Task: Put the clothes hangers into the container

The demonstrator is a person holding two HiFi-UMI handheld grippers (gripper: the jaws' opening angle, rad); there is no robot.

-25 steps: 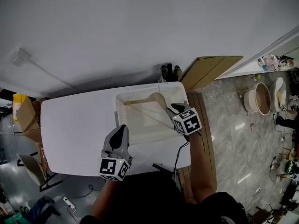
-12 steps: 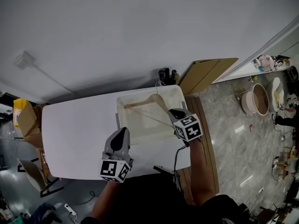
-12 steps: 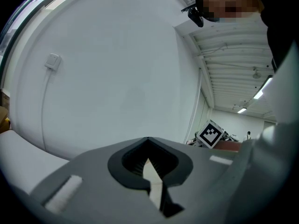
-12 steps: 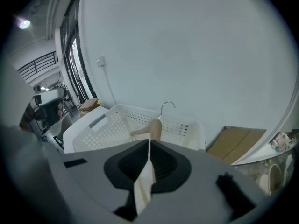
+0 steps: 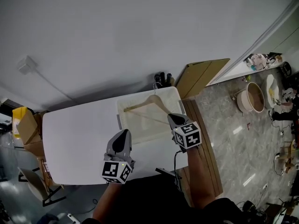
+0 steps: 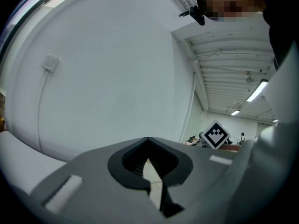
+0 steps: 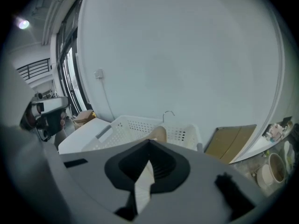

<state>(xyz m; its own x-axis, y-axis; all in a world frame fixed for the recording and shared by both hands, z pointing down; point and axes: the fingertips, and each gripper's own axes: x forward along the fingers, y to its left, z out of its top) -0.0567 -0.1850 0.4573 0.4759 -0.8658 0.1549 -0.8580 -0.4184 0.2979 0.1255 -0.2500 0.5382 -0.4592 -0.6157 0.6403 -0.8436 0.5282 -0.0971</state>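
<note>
Left gripper (image 5: 123, 134): nearest the person, jaws closed together with nothing between them, parked over the bare near part of the counter (image 5: 74, 134). It looks idle in this step.

Right gripper (image 5: 172, 118): jaws have just closed and now meet, with nothing held between them. It sits over the near right corner of the container (image 5: 119, 121), tilted down toward it. Its own view looks along the closed jaws into the container, and no part of the hanger is in the grip.

The container is a white perforated basket on the far right part of the counter. One wooden hanger (image 5: 140, 105) lies inside it, spanning it left to right, shoulders toward the far wall. Its metal hook (image 5: 154, 85) sticks up over the far rim, so it is mostly in rather than fully flat.

No other hanger shows on the counter or in either gripper. Beyond the counter there is only a cardboard sheet (image 5: 201, 73) leaning by the wall.

Read on the step: the drop is done and the right gripper is free of the hanger, so this looks like the end of a placement.

Next move calls for:
- a check for any hanger still outside the container; none is in view
- if there is none, both grippers can back off the container
- optionally a nudge on the hook so it drops below the rim, with the right gripper reopened first if it has to grasp
</note>
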